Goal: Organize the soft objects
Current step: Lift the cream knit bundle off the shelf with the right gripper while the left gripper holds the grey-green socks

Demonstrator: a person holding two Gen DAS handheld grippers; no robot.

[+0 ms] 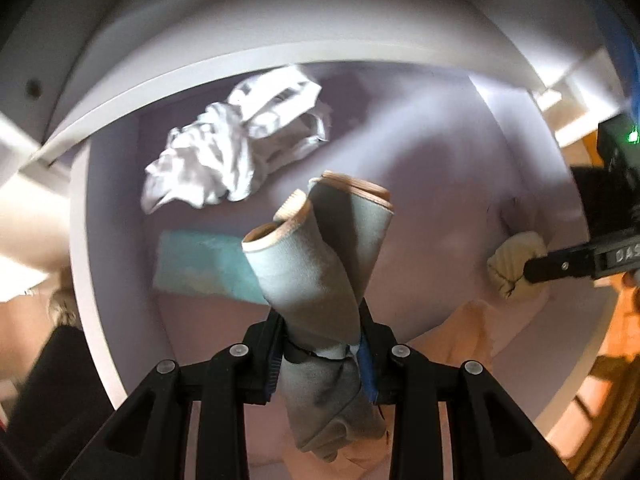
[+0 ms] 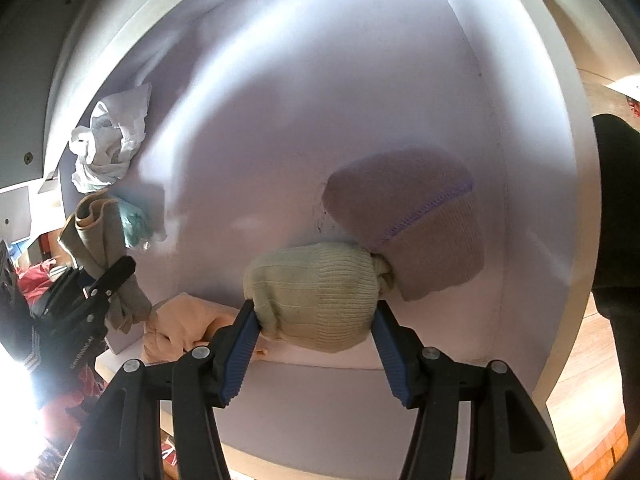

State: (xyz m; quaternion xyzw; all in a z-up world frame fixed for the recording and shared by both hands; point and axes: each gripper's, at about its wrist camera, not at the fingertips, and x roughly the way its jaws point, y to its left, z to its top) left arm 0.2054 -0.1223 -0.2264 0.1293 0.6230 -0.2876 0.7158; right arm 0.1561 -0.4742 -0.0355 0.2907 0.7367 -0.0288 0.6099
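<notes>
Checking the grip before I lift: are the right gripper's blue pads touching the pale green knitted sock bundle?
Touching. The right wrist view shows the right gripper with both pads pressed against the sides of the pale green knitted sock bundle.

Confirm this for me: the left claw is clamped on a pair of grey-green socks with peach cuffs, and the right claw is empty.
Not quite. The left claw is indeed clamped on the grey-green socks with peach cuffs, but the right claw is not empty: its blue pads press on either side of a rolled pale-green knit sock bundle. The right wrist view shows this plainly.
</notes>
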